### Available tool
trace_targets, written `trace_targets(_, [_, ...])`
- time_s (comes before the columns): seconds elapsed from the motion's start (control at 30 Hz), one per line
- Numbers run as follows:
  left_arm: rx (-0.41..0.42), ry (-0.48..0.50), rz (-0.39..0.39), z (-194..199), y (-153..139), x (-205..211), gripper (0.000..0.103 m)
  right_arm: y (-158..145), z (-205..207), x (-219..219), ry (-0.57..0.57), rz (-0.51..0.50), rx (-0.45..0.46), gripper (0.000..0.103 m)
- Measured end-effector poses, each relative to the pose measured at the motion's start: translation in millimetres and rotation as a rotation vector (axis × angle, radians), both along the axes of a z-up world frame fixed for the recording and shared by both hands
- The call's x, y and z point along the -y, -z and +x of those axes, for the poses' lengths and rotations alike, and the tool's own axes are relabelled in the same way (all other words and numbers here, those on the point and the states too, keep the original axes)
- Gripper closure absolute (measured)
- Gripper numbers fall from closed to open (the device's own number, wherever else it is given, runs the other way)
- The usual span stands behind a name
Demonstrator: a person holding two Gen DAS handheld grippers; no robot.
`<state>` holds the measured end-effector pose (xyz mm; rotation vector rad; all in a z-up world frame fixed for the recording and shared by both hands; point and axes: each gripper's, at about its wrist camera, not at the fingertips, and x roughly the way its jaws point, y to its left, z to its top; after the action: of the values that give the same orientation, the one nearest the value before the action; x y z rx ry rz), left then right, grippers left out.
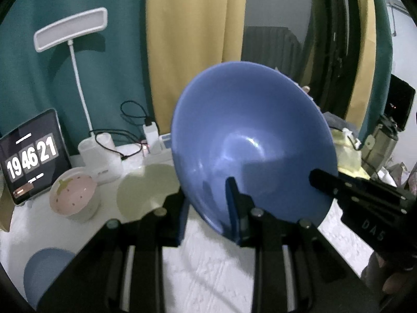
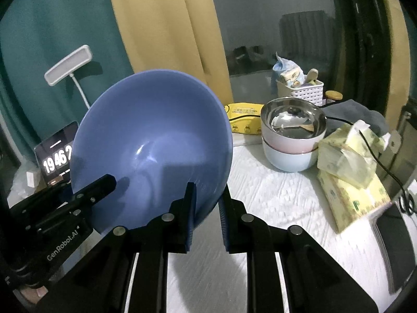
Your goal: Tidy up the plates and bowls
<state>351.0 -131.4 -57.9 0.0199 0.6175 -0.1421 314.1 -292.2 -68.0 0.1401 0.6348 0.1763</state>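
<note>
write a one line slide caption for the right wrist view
Both grippers, right and left, pinch the rim of a tilted blue bowl above the white table, stacked bowls behind.

Glossy smooth blue bowl point(image 1: 250, 135); shiny metal bowl point(image 2: 294, 118); textured white tablecloth point(image 2: 281, 198).

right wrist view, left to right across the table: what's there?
Clock tablet → blue bowl, held tilted by both grippers → yellow pack → stacked bowls → tissue packs.
</note>
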Motion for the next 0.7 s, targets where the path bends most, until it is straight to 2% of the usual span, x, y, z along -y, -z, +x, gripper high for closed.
trace_targets(0.37, [0.032, -0.001, 0.000, -50.9, -4.0, -5.5, 0.075, -3.9, -51.7, -7.7, -0.009, -0.002, 0.018, 0.085])
trace_targets(0.7, [-0.030, -0.013, -0.006, -92.3, 24.3, -10.0, 0.075, 29.8, -83.0, -14.6, -0.035, 0.009, -0.072, 0.085])
